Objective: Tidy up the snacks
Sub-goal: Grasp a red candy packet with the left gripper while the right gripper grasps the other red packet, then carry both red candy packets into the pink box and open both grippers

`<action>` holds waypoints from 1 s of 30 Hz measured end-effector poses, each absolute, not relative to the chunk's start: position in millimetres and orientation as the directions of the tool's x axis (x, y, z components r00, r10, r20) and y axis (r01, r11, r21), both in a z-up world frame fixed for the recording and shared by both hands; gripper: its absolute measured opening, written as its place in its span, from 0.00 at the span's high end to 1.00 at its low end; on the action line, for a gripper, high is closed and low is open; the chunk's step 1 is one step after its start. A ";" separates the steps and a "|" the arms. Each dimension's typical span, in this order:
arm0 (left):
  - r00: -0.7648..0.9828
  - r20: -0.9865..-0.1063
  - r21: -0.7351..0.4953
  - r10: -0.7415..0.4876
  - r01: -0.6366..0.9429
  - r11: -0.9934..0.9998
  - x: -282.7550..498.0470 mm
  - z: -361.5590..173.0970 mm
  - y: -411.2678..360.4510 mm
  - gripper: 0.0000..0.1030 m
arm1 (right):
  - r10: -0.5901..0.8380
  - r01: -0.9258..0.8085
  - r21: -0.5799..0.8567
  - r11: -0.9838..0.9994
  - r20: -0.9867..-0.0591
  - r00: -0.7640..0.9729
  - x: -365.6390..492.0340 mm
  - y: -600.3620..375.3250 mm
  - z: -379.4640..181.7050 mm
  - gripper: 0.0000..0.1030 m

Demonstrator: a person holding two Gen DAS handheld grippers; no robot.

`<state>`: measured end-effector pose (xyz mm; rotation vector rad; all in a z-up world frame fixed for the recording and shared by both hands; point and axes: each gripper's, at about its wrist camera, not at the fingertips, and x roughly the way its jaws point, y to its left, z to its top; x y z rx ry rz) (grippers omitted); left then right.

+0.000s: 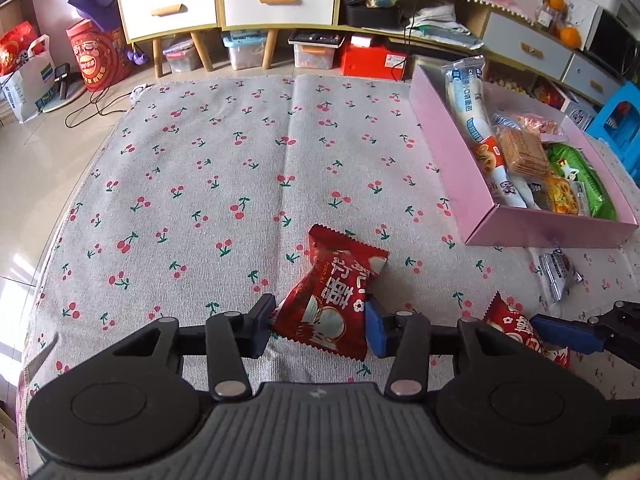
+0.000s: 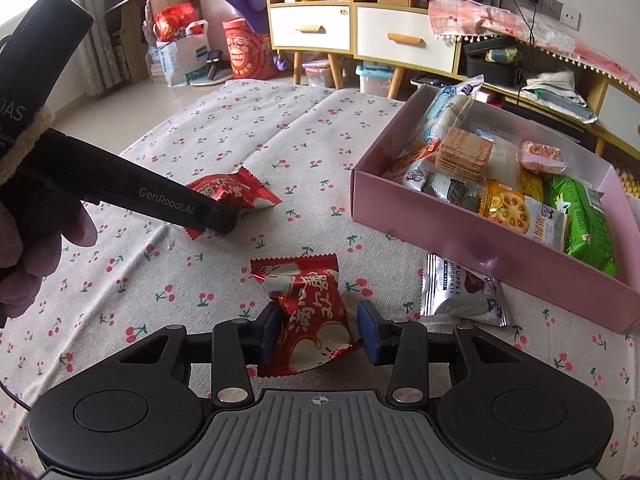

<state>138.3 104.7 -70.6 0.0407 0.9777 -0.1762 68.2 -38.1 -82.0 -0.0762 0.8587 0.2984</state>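
**Snacks: a red packet in each pair of tongs**

Left wrist view: one red snack packet (image 1: 334, 300) lies on the cherry-print tabletop (image 1: 200, 168), clenched between the left tongs (image 1: 320, 326). The pink box (image 1: 516, 220), full of snacks, sits to the right.

Right wrist view: the right tongs (image 2: 318, 334) grip a second red packet (image 2: 308, 316) on the cloth. A silver chocolate packet (image 2: 460, 292) lies just beside the pink box (image 2: 460, 236).

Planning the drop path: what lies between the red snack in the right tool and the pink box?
A silver chocolate packet on the cherry-print cloth, beside the pink box wall; right wrist view.
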 end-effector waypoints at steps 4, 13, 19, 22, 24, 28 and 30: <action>0.550 -0.823 -0.063 -0.144 0.164 0.985 137.1 -67.6 103.9 0.59 | 0.246 -0.271 0.092 0.958 -0.750 0.614 69.1 -41.7 -73.9 0.63; 0.559 -0.809 -0.115 -0.182 0.154 0.981 135.0 -58.2 102.7 0.59 | 0.267 -0.226 0.161 0.961 -0.752 0.602 71.7 -50.7 -59.5 0.64; 0.556 -0.809 -0.140 -0.190 0.131 0.981 135.4 -55.3 102.5 0.59 | 0.287 -0.200 0.207 0.958 -0.736 0.613 71.5 -61.4 -48.9 0.64; 0.555 -0.809 -0.151 -0.194 0.123 0.981 134.6 -53.9 101.2 0.59 | 0.291 -0.183 0.226 0.957 -0.726 0.623 72.1 -68.2 -42.0 0.64; 0.554 -0.810 -0.154 -0.193 0.117 0.981 134.6 -52.8 100.6 0.59 | 0.296 -0.172 0.243 0.955 -0.719 0.629 73.0 -73.8 -36.3 0.64; 0.558 -0.805 -0.169 -0.201 0.108 0.980 135.1 -49.5 99.5 0.59 | 0.302 -0.147 0.274 0.950 -0.699 0.648 75.3 -88.5 -25.4 0.64; 0.560 -0.802 -0.180 -0.210 0.108 0.978 135.9 -47.8 97.7 0.59 | 0.303 -0.130 0.293 0.947 -0.689 0.658 76.3 -96.9 -21.4 0.64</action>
